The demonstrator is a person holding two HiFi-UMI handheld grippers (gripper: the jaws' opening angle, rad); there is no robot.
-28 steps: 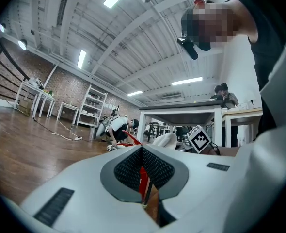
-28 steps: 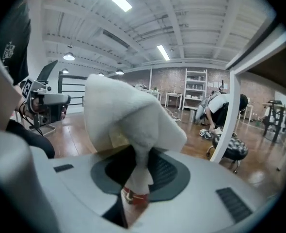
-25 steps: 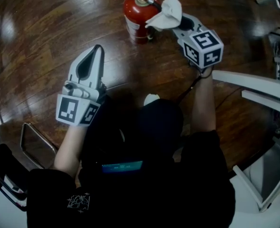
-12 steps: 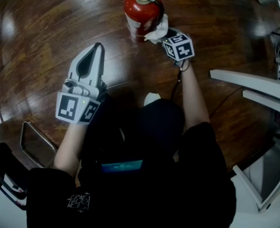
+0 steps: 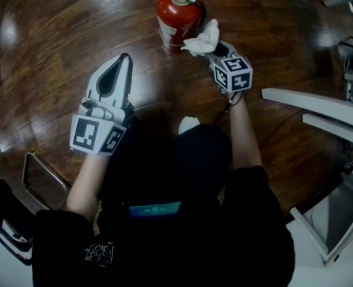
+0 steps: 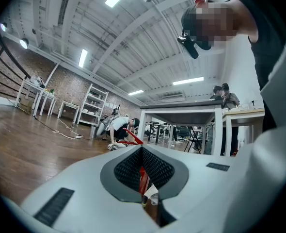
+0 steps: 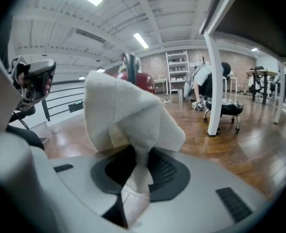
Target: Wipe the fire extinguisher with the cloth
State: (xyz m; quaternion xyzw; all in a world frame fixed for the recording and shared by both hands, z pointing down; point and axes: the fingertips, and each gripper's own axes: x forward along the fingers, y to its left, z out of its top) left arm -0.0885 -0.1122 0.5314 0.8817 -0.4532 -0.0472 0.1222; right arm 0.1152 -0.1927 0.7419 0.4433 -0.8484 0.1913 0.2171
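Observation:
A red fire extinguisher [image 5: 175, 18] stands upright on the wooden floor at the top of the head view; its red body [image 7: 142, 81] peeks out behind the cloth in the right gripper view. My right gripper [image 5: 215, 46] is shut on a white cloth [image 5: 203, 37], which bunches against the extinguisher's right side. The cloth [image 7: 128, 118] fills much of the right gripper view. My left gripper [image 5: 118, 70] hangs lower left, apart from the extinguisher, jaws together with nothing in them. Through the slit between its jaws a strip of the extinguisher [image 6: 144, 178] shows.
A white table frame [image 5: 320, 109] runs along the right. A metal chair frame [image 5: 42, 181] sits at the lower left. In the gripper views, people, white tables [image 6: 182, 118], shelving [image 7: 178, 72] and a stool [image 7: 224, 108] stand farther off on the wooden floor [image 5: 51, 46].
My right gripper swept down the extinguisher's right side with the cloth, then came back a little right and toward me. The left gripper has stayed still.

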